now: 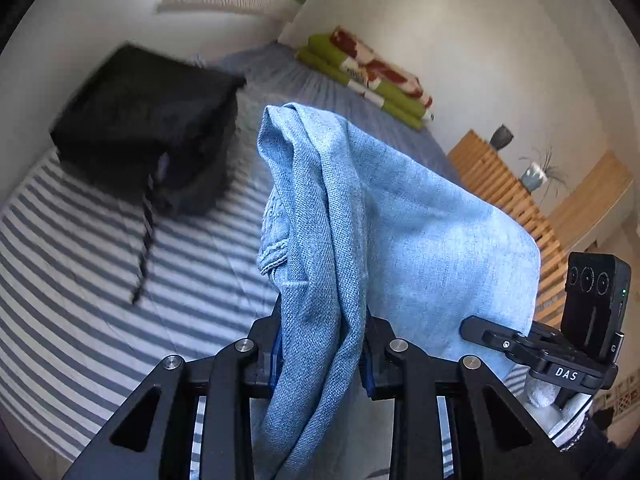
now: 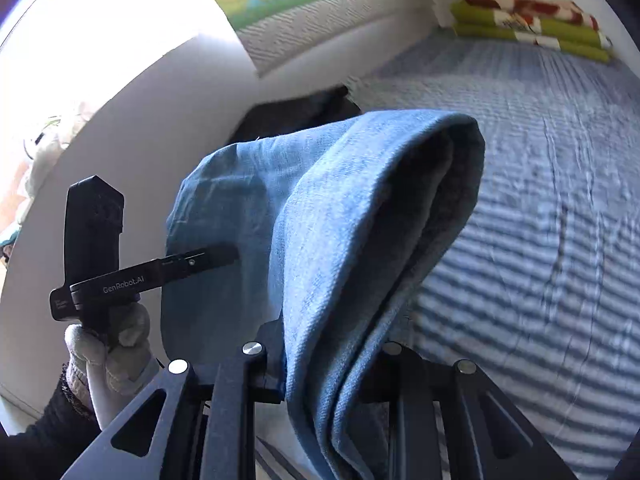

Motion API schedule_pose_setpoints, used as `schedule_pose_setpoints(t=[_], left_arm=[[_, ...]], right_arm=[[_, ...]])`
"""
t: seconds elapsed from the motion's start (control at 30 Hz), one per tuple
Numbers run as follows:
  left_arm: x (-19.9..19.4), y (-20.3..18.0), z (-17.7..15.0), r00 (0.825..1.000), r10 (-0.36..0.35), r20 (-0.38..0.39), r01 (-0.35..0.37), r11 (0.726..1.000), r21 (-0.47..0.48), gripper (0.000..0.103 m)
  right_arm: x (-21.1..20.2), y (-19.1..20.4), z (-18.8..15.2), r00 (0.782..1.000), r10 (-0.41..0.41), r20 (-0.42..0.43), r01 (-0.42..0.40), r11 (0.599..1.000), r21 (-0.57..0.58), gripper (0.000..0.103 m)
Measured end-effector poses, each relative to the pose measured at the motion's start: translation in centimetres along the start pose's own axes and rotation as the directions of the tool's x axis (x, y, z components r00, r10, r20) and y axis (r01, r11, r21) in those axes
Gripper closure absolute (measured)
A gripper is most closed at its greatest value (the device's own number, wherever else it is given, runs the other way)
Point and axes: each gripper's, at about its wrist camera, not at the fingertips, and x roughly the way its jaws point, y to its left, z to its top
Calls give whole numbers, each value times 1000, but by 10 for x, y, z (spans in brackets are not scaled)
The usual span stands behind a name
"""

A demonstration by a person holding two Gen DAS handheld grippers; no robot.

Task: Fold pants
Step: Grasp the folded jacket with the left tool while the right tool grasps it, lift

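Jeans [image 1: 320, 240] bunch between both grippers' closed fingers [image 1: 370, 364].

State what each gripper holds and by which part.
Both hold the light blue denim pants. The left gripper pinches a bunched fold with a seam; the right gripper pinches a folded edge. Which garment part cannot be told.

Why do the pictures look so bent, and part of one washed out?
Both views use fisheye lenses, so the striped bedspread curves. Left wrist view: the black bag is smeared by motion blur. Right wrist view: window glare bleaches the upper left, while the jeans stay sharp.
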Motion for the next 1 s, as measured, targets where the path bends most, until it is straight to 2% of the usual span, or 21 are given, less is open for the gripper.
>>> schedule_pose_setpoints(t=[0.13,0.3,0.4,0.5,0.6,0.73,0.9,0.93,0.97,1.0], left_arm=[[-42,5,43,994,46,104,-49,998,27,72],[-83,25,108,973,108,202,-120,992,46,72],[-99,39,148,955,152,254,-170,984,52,72],[-99,58,182,944,188,270,-210,976,53,73],[-90,83,218,936,223,273,-246,968,53,72],[-69,122,257,934,234,270,-252,967,35,73],[-5,183,295,935,285,211,-293,956,8,70],[15,199,300,923,334,192,-339,941,-9,58],[35,215,303,899,400,178,-400,916,-40,50],[56,231,305,866,477,152,-473,879,-61,50]], right_arm=[[2,32,42,998,21,51,-18,998,-67,82],[15,71,105,992,55,114,-40,990,-135,82],[32,88,141,988,76,135,-54,986,-156,82],[56,97,171,985,81,150,-55,984,-172,82],[88,97,201,985,96,142,-72,983,-169,82],[134,85,238,984,118,133,-99,985,-144,82],[212,47,260,989,129,76,-126,991,-42,82],[230,39,262,992,104,66,-102,994,-30,80],[254,29,263,999,27,37,-26,999,-24,71],[275,20,263,998,-65,-2,65,998,-23,62]])
